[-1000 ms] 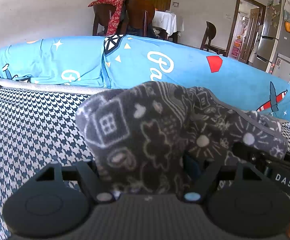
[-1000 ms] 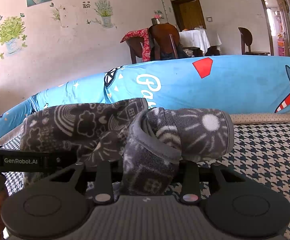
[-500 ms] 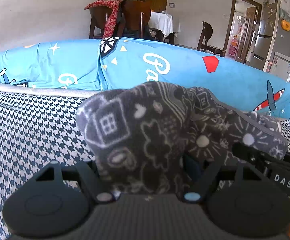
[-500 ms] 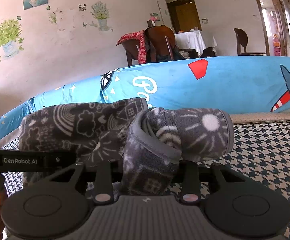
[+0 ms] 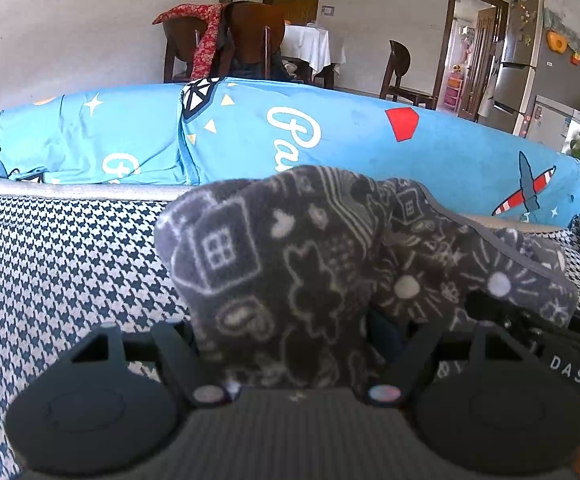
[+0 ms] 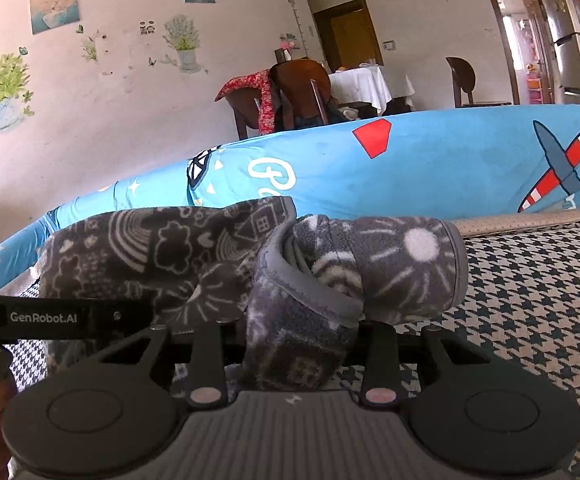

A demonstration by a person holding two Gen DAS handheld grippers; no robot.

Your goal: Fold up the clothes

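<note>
**Fleece held up between two grippers, fold in mid-carry**

The fleece (image 5: 290, 280), a dark grey garment printed with white houses, clouds and suns, hangs bunched between the two grippers, lifted above the houndstooth cover (image 5: 50, 272). The left gripper (image 5: 290, 344) has its fingers closed on a thick wad of the cloth; the right gripper (image 6: 297, 344) is likewise clamped on a wad beside a grey-bound hem, with a cuff-like tube sticking out to its right. Each camera catches the other tool just beside its own, so the two grips are close together.

My judgement: this is the carry stage of a fold, both held edges raised and not yet laid. The next move calls for lowering the cloth onto the cover with the edges aligned, keeping both grips until it lies flat, then letting go.

Writing: "DAS" on the black bar at the right of the left view, "GenRobot.AI" on the bar at the left of the right view. The blue cushion (image 6: 429, 168) behind carries white script starting "Pa", the rest hidden by the fleece.
</note>
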